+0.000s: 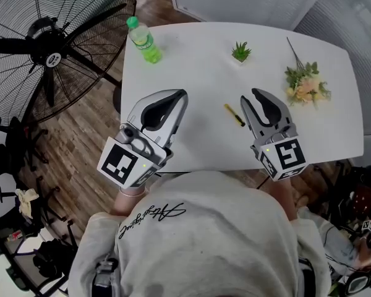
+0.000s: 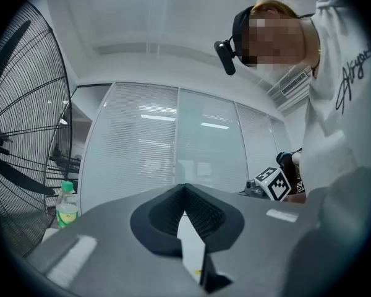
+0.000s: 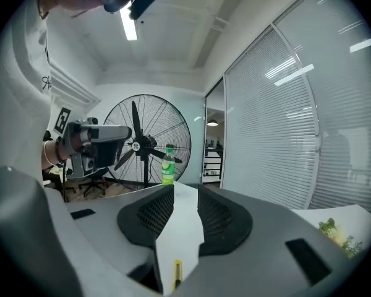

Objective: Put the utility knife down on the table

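Observation:
The yellow utility knife (image 1: 234, 115) lies flat on the white table (image 1: 198, 73), free of both grippers. My right gripper (image 1: 248, 94) hovers just right of it, jaws open with nothing between them. In the right gripper view the knife (image 3: 177, 274) shows low in the gap between the jaws of the right gripper (image 3: 185, 190), down on the tabletop. My left gripper (image 1: 180, 94) is held above the table's left part, its tips touching and empty. The left gripper view shows the left gripper (image 2: 184, 187) shut, tips meeting.
A green bottle (image 1: 143, 40) stands at the table's far left corner. A small potted plant (image 1: 240, 51) and a bunch of flowers (image 1: 304, 84) sit towards the back right. A large floor fan (image 1: 49, 54) stands left of the table.

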The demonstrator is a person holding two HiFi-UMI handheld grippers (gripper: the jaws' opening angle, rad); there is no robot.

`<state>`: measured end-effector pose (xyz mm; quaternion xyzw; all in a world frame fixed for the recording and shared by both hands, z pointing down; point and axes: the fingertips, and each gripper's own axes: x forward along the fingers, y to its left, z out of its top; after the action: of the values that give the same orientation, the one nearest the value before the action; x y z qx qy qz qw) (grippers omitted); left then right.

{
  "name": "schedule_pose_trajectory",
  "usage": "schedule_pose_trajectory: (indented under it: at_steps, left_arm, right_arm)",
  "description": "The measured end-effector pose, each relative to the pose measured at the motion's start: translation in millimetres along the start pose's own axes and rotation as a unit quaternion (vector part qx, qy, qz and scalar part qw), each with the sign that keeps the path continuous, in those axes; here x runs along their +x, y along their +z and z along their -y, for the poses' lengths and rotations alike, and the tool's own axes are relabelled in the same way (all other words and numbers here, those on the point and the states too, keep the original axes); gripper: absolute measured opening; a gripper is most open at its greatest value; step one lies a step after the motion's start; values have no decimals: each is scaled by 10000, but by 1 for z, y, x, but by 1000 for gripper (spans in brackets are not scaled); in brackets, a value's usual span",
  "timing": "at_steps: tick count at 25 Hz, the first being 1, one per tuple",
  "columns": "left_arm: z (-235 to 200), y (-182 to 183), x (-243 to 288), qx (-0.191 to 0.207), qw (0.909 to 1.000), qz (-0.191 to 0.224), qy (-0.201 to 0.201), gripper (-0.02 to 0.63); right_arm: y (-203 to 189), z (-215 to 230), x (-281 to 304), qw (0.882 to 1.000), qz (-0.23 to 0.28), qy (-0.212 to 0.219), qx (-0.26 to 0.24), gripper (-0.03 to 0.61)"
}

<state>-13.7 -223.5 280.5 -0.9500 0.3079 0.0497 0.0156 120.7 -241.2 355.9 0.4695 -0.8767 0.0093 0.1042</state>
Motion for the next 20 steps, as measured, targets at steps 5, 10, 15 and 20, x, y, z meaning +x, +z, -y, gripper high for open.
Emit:
schedule_pose_trajectory:
  at_steps: [5,10,15,20]
  left_arm:
    - [0,0,0,0,10000,7,-24,-2]
    - [-1,1,2,1,10000,21,-20,0]
    - [-1,0,2,-20,10000,17,-15,0]
    - [-3,0,1,-21,10000,13,6,-1]
  right_arm:
    - [19,-3,-5,9994,323,83,7,120]
    - [35,-4,-11,9983,580,61,-57,120]
    - [49,-5,-18,9963,853,98,-79,114]
    - [62,-8,-24,9936,1112,143,-129,109]
